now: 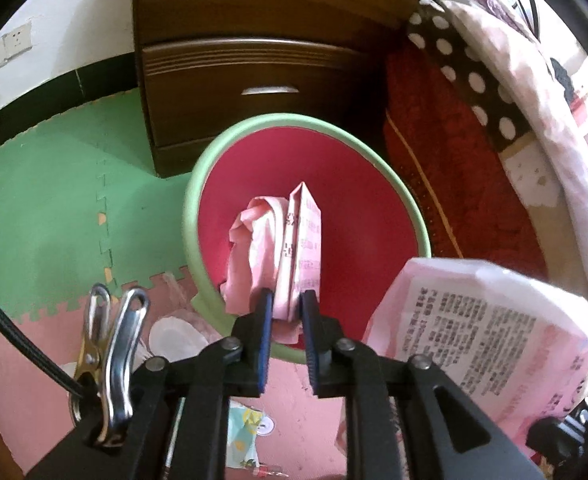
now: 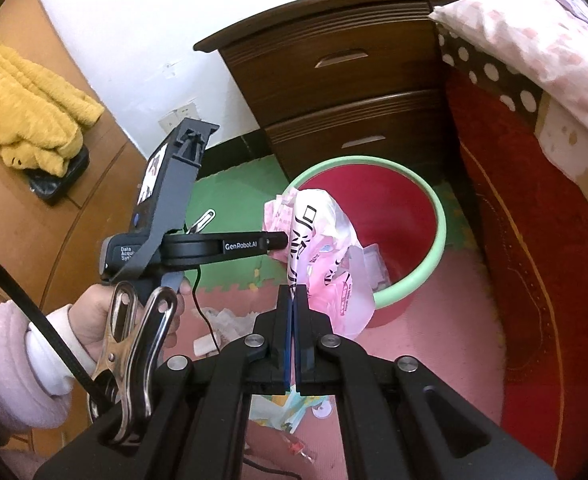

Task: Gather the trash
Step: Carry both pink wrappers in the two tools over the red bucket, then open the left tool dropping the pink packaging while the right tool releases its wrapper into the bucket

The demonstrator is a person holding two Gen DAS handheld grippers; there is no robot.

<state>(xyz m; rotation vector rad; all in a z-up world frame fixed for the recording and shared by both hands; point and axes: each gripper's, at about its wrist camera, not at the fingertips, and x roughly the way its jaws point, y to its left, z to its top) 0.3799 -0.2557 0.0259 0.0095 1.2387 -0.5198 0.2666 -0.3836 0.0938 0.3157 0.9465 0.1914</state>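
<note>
Over the round red wastebin with a pale green rim (image 1: 374, 216), the left gripper (image 1: 287, 312) pinches a crumpled pink printed paper wrapper (image 1: 278, 248); its long axis runs straight out from the fingertips toward the bin's inside. Beside it, the right gripper (image 2: 295, 300), fingers pressed together, nips the edge of a pink-and-white printed plastic bag (image 2: 326, 248) hanging at the bin's near rim. A dark wooden two-drawer cabinet (image 2: 342, 92) stands behind the bin, and a red patterned rug (image 2: 534, 280) lies to its right.
</note>
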